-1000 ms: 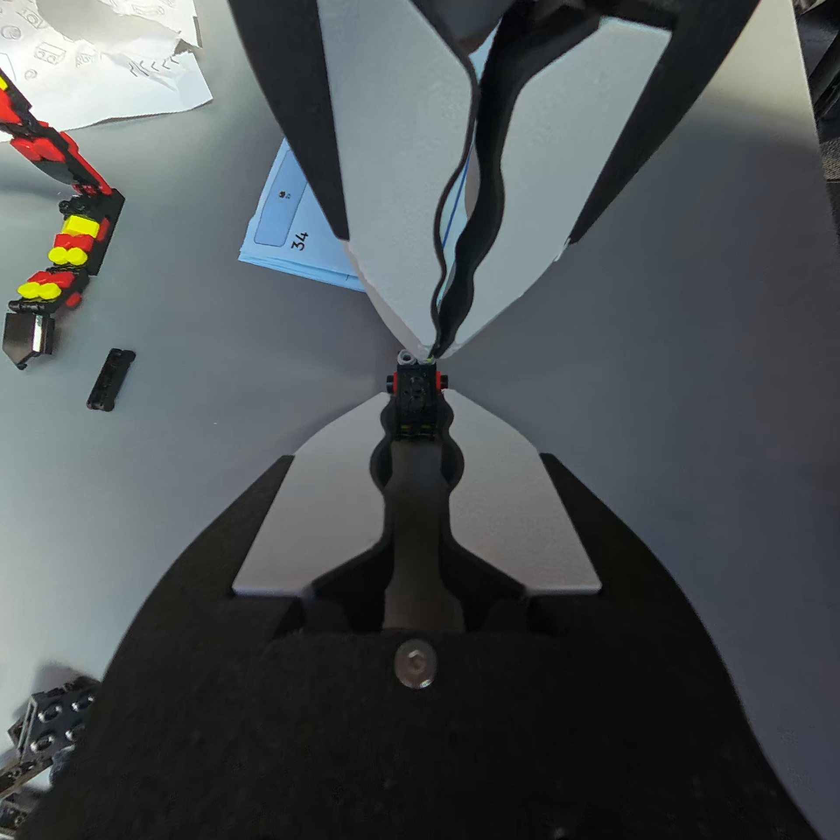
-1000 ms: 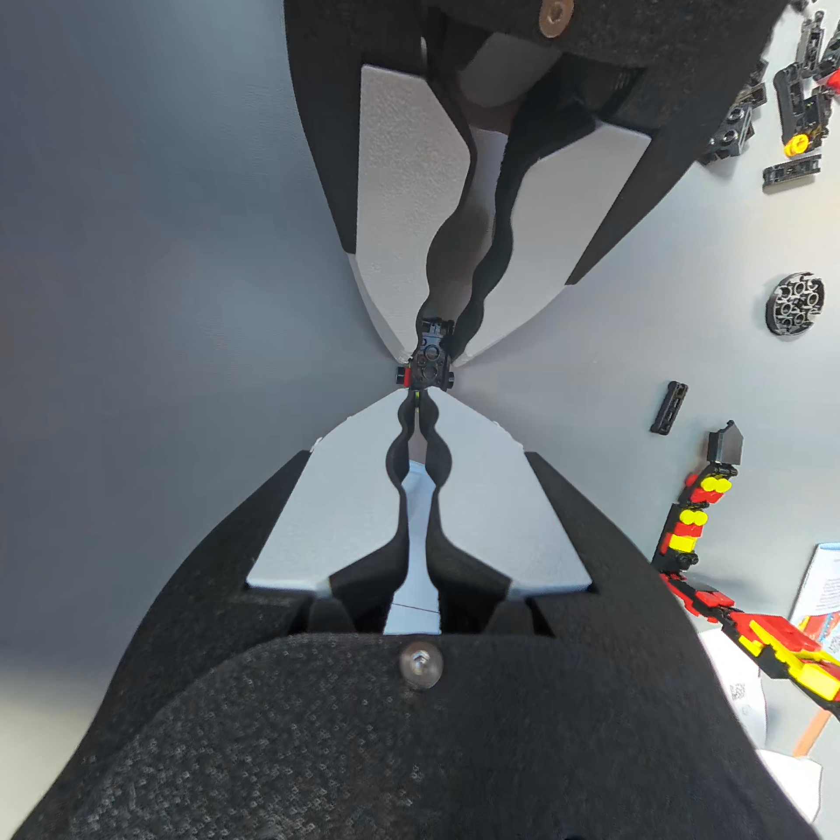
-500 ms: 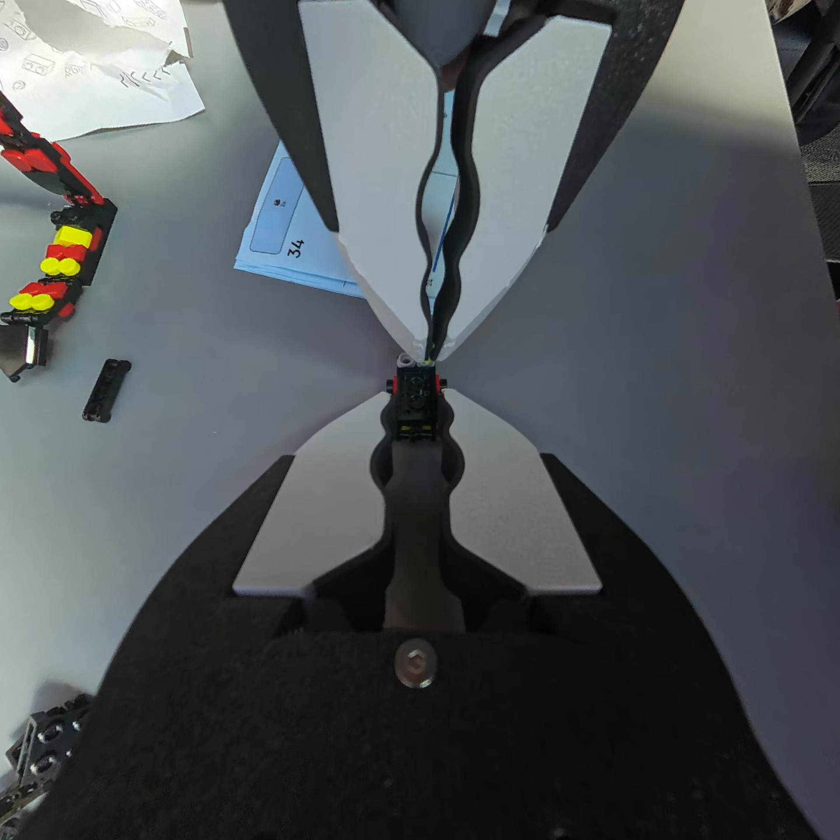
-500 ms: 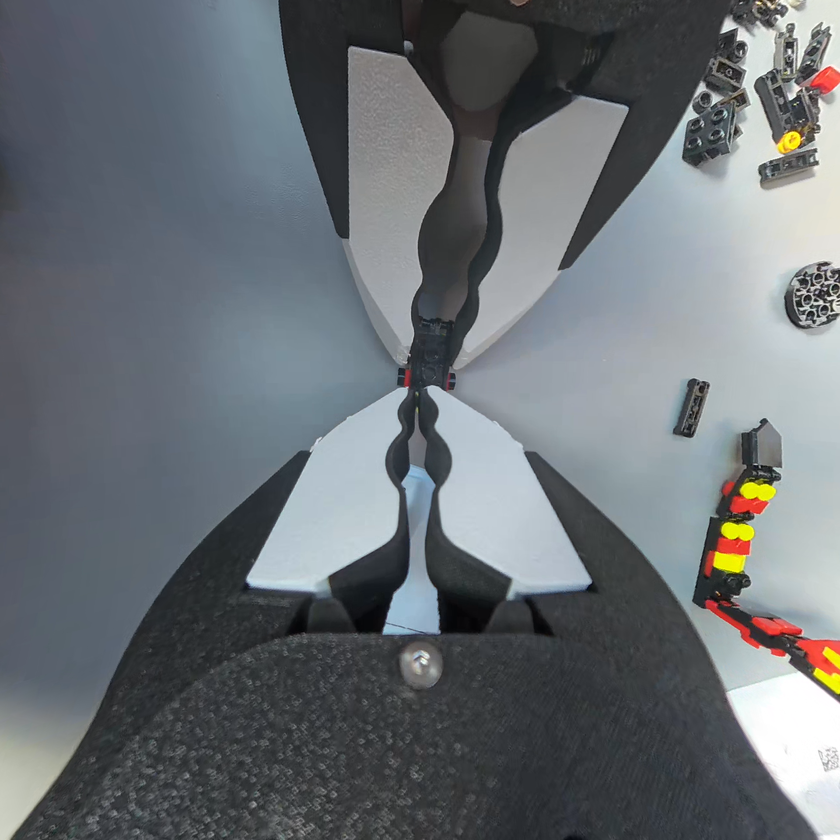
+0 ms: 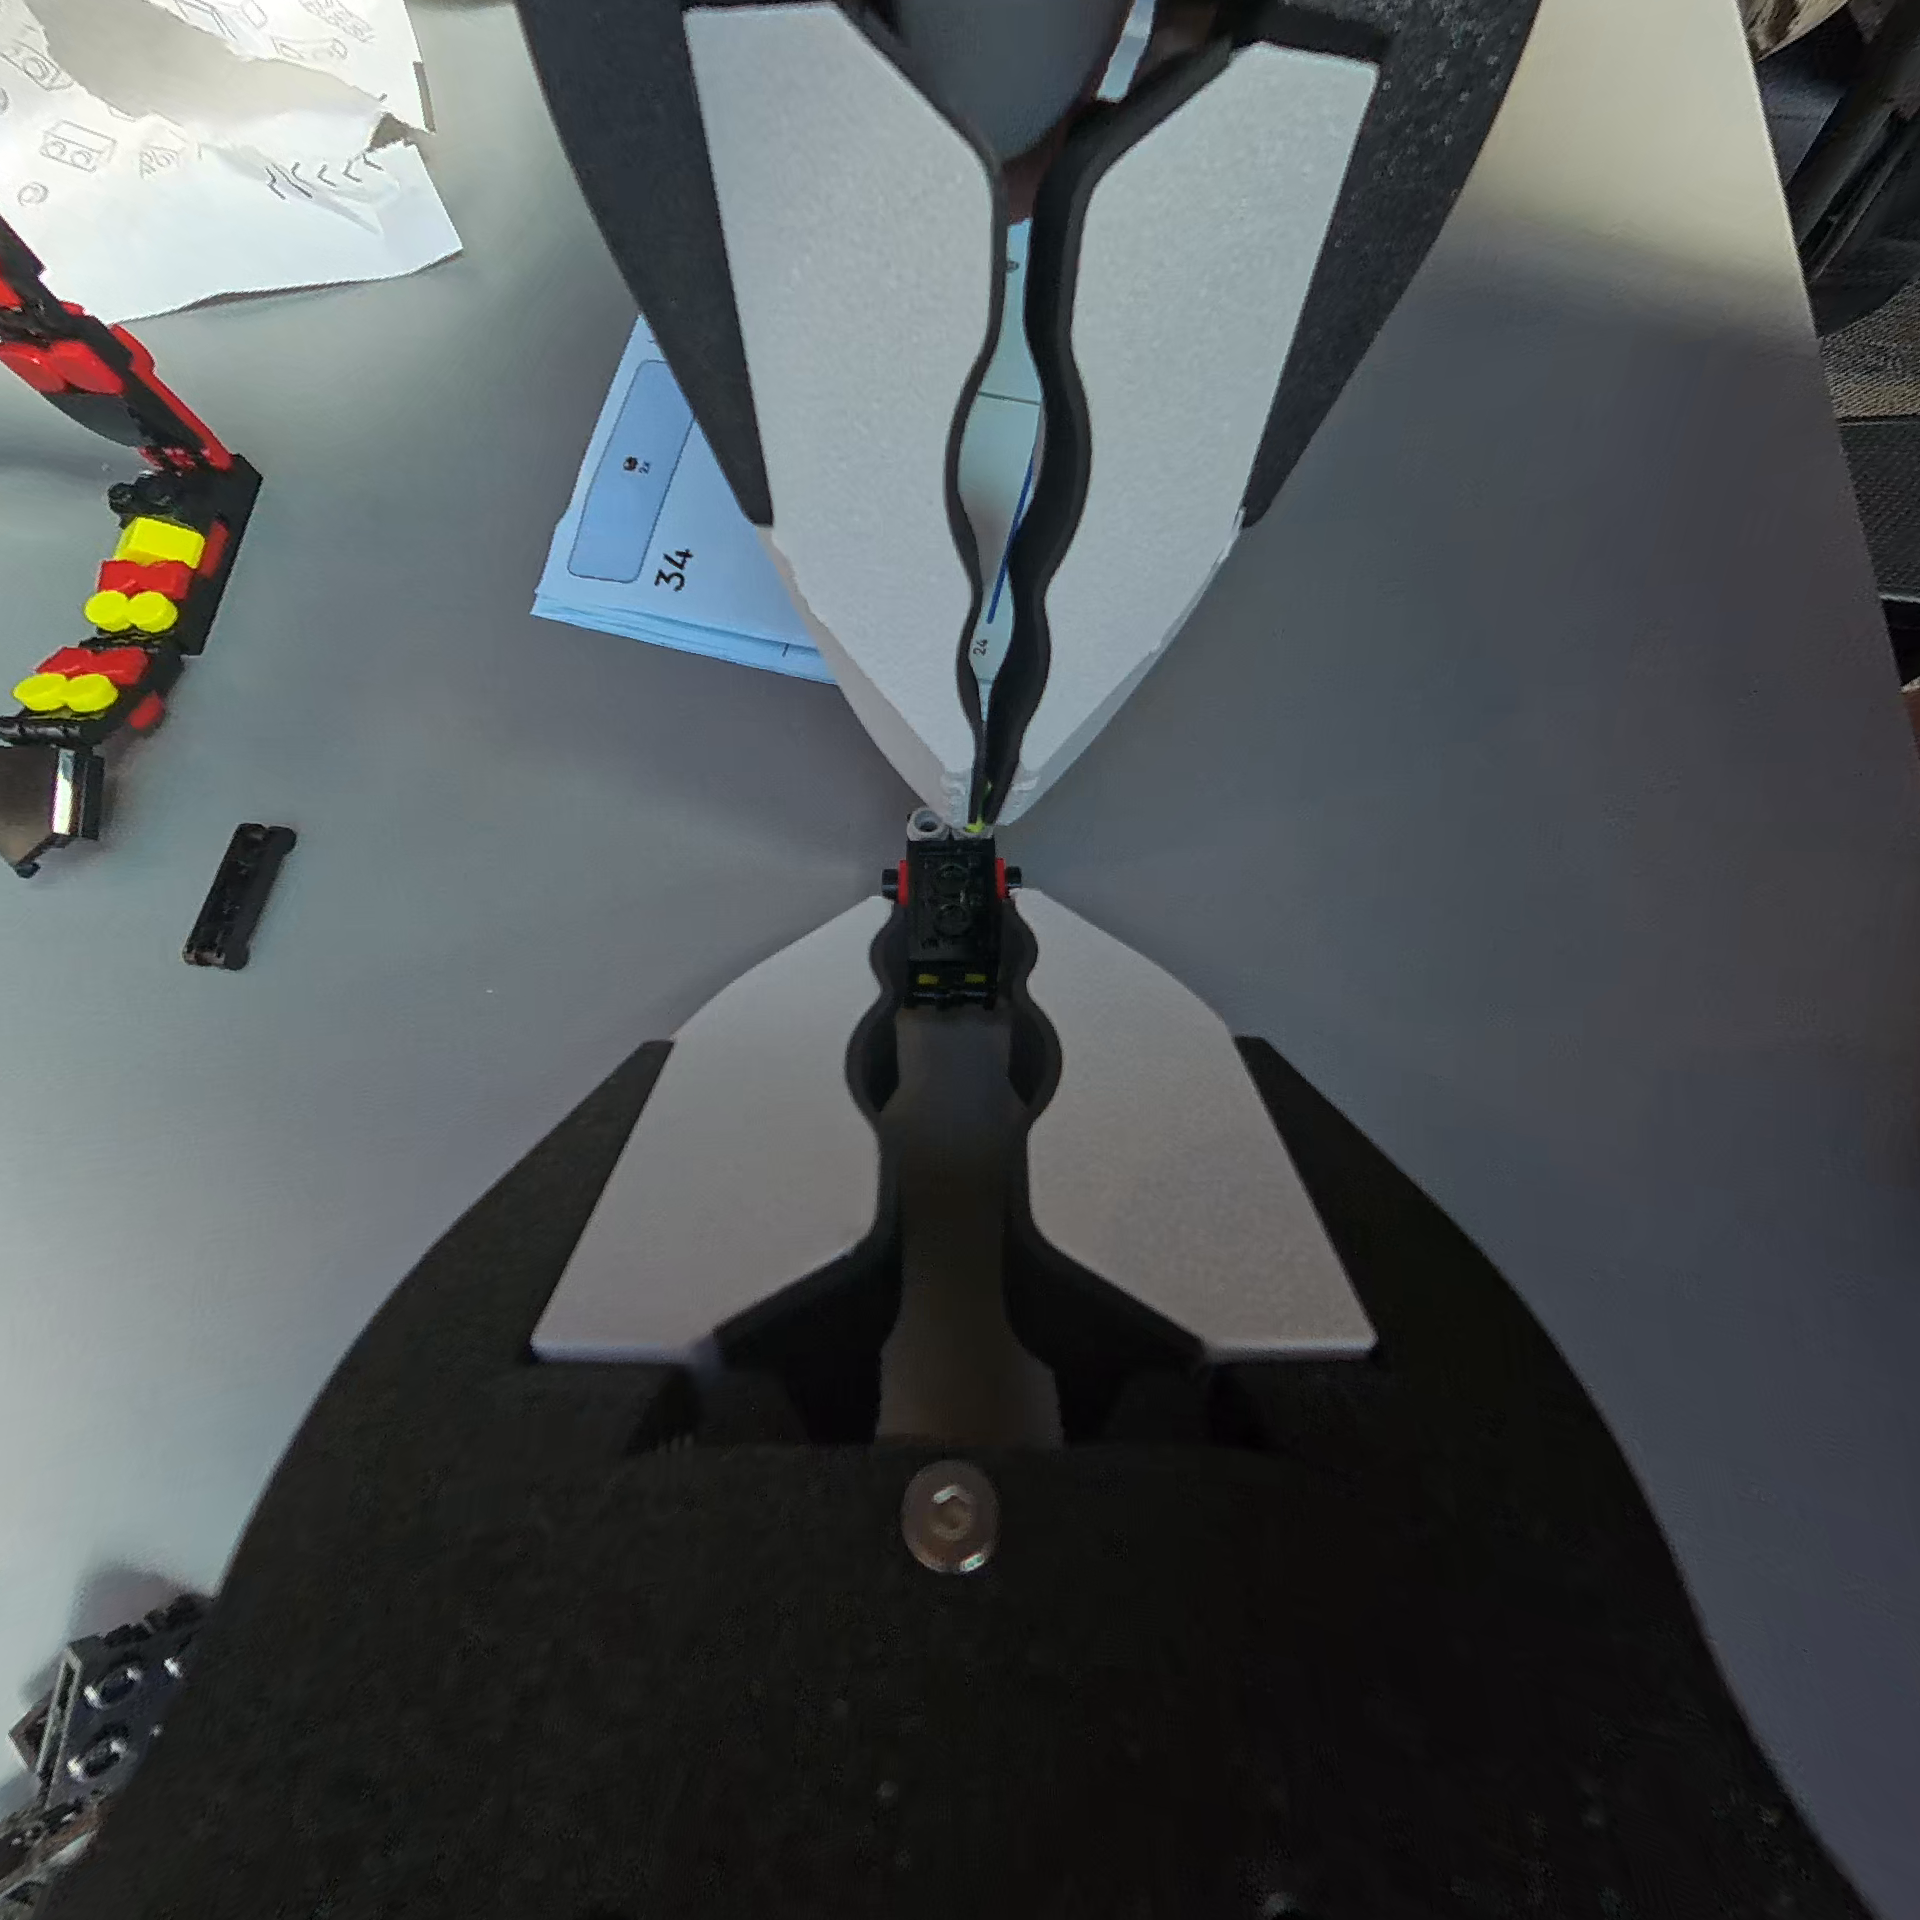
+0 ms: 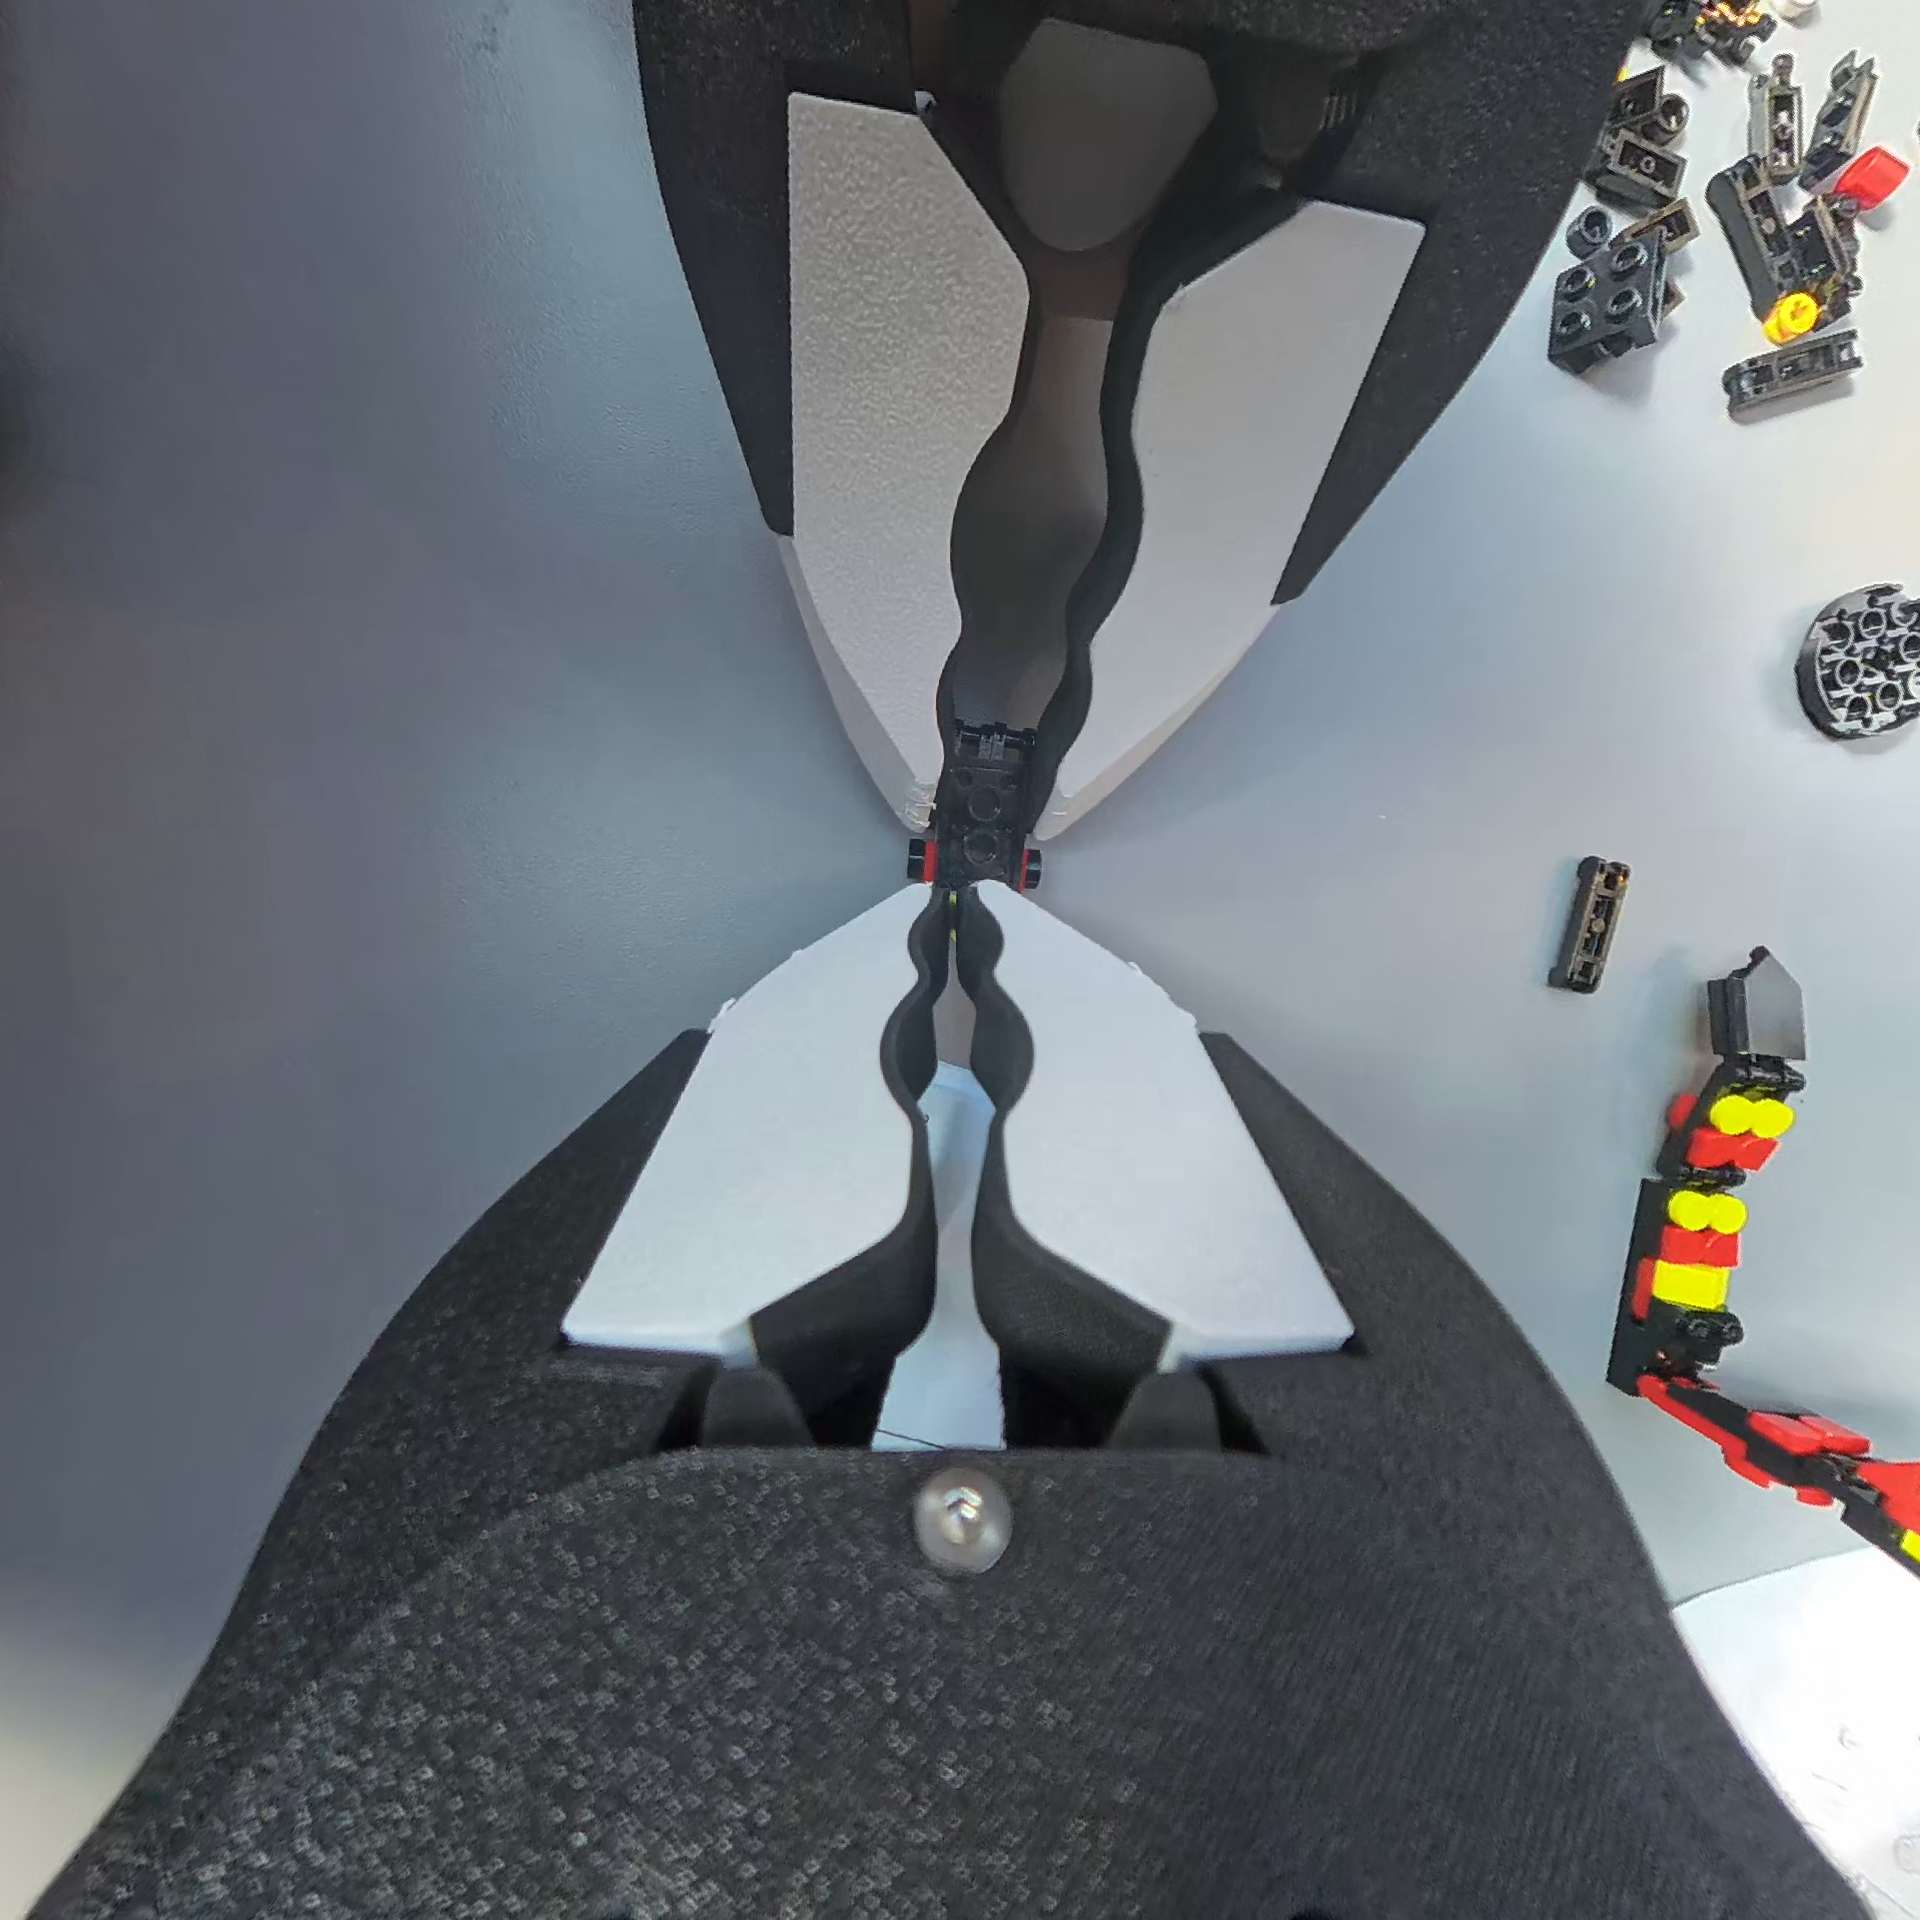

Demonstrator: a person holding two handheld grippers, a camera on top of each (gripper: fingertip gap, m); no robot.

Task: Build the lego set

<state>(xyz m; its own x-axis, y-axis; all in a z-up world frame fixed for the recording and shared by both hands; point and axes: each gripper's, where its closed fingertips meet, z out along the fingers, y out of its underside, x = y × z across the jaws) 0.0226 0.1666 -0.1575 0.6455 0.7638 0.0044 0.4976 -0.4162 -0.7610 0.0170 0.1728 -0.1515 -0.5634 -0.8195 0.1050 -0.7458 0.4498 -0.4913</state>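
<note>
My left gripper (image 5: 948,902) is shut on a small black assembly (image 5: 951,925) with red pins on both sides, held above the grey table (image 5: 1455,935). My right gripper (image 6: 956,891) meets it tip to tip. It is shut on a thin yellow-green piece (image 6: 953,914), mostly hidden between the pads, which touches the assembly's end (image 6: 982,816). A small light grey stud (image 5: 925,854) sits at that joint. Each view shows the other gripper coming in from the top: the right gripper (image 5: 977,821) and the left gripper (image 6: 982,821).
A long black, red and yellow build (image 5: 135,592) (image 6: 1704,1226) lies on the table, with a small black plate (image 5: 239,896) (image 6: 1590,923) beside it. A blue instruction booklet (image 5: 665,540), torn white paper (image 5: 208,156), loose black pieces (image 6: 1714,229) and a round black part (image 6: 1865,675) lie around. The grippers are tip to tip, or close to it.
Both grippers stay shut and tip to tip. The joined pair has turned and shifted over the table, so the long build and loose pieces have slid across both views.
</note>
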